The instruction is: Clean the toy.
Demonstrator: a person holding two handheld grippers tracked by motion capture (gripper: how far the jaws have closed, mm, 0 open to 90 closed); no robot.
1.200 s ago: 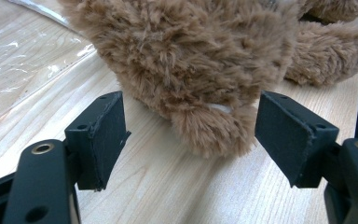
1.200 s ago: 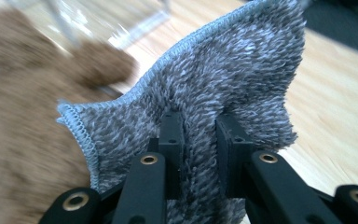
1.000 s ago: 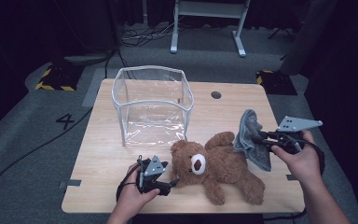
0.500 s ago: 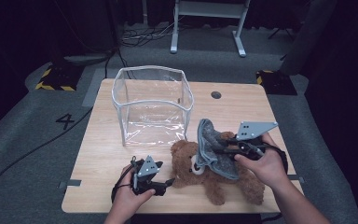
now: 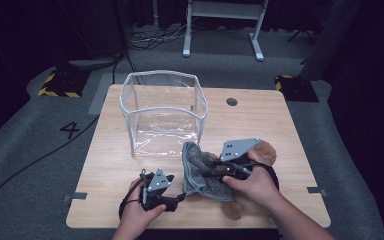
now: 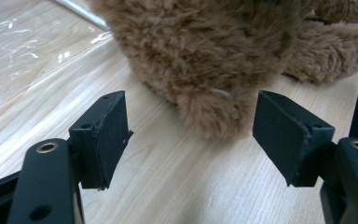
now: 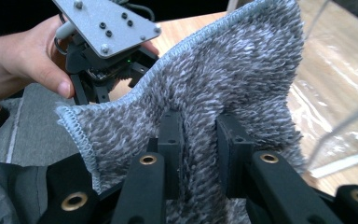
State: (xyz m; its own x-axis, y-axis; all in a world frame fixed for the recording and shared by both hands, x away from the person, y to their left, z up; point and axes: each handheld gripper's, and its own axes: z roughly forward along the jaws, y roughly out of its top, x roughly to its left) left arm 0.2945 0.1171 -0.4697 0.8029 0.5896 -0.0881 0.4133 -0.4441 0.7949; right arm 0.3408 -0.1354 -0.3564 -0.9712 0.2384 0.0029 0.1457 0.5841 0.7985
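1. A grey fleece cloth hangs pinched in the right tool over a brown teddy bear lying near the front edge of the tabletop, right of centre.

2. The cloth looks light, limp and fuzzy (it droops in folds from the pinch); it should not slip easily, yet will sag wherever it is unsupported. A hold at a stitched hem or corner would likely let it spread best.

3. In the right gripper view the right tool's jaws are drawn close together on a gathered ridge of the cloth, the pile bunched between the pads.

4. The bear appears soft and bulky rather than heavy; its plush would give under pressure, so a limb seems the surer place to grip it.

5. The left tool rests low by the front edge, jaws spread wide and holding nothing; one furry paw lies just ahead of the gap, clear of both pads.

6. A clear plastic bin stands open toward the back left of the tabletop, apart from both tools.
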